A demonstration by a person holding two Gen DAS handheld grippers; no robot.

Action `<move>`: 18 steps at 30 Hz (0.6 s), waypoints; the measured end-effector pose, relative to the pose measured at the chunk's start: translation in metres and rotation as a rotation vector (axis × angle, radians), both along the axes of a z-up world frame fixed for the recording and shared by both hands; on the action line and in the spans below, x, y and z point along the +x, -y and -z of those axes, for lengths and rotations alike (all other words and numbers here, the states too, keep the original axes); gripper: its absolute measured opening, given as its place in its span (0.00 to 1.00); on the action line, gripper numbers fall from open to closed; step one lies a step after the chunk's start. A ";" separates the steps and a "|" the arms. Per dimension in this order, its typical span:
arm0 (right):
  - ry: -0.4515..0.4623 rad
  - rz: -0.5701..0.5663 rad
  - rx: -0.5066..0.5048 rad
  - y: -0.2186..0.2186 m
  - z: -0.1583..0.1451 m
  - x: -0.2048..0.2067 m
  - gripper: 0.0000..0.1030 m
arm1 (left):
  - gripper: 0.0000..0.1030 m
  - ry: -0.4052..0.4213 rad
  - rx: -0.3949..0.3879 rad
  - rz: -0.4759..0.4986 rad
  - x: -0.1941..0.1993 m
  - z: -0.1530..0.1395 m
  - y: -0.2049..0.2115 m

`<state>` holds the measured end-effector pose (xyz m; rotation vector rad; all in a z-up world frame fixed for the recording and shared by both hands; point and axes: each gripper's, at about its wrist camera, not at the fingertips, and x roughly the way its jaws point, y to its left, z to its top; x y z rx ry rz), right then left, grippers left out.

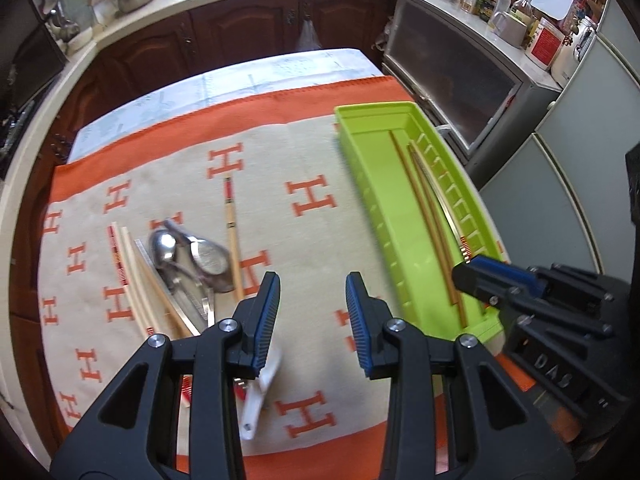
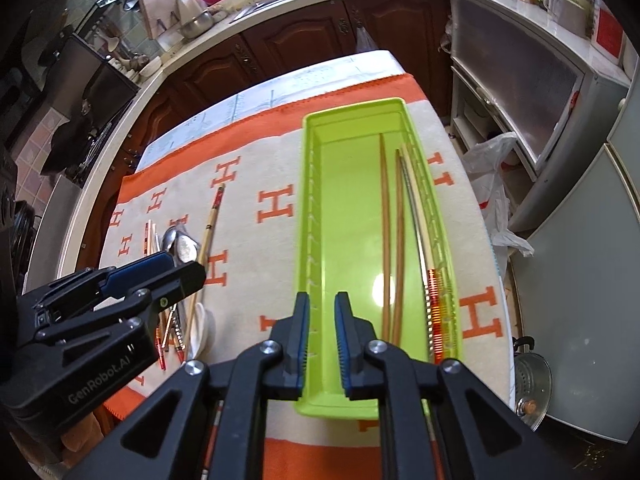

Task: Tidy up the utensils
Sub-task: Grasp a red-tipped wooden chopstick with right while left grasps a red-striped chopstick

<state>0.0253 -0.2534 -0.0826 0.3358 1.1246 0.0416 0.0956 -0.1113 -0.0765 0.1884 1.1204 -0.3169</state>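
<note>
A lime-green tray (image 2: 344, 220) lies lengthwise on the right of the cloth, with several chopsticks (image 2: 386, 240) along its right side. My right gripper (image 2: 322, 336) hovers over the tray's near left corner, jaws a little apart with nothing between them. In the left wrist view the tray (image 1: 376, 184) is at the right, and my left gripper (image 1: 312, 320) hangs open and empty over the cloth. A white spoon (image 1: 260, 392) lies just under its left finger. Left of it sits a pile of metal spoons (image 1: 200, 258) and pale chopsticks (image 1: 132, 276). One loose chopstick (image 1: 234, 240) lies beside the pile.
An orange and beige cloth (image 1: 312, 200) with an H pattern covers the table. Dark wooden cabinets (image 1: 248, 32) and a cluttered counter curve round the back. Right of the table stand a grey cabinet (image 2: 520, 92), a plastic bag (image 2: 492, 184) and a metal pot (image 2: 532, 380) on the floor.
</note>
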 end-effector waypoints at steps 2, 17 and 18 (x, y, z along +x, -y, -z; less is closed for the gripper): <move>0.008 -0.013 -0.002 -0.007 -0.004 0.000 0.15 | 0.30 0.016 0.013 -0.009 -0.005 -0.002 -0.013; -0.020 -0.164 0.013 -0.082 -0.003 0.029 0.15 | 0.30 0.013 0.007 -0.248 0.005 0.001 -0.171; -0.027 -0.174 0.014 -0.088 -0.001 0.033 0.15 | 0.30 0.001 0.000 -0.266 0.008 0.005 -0.182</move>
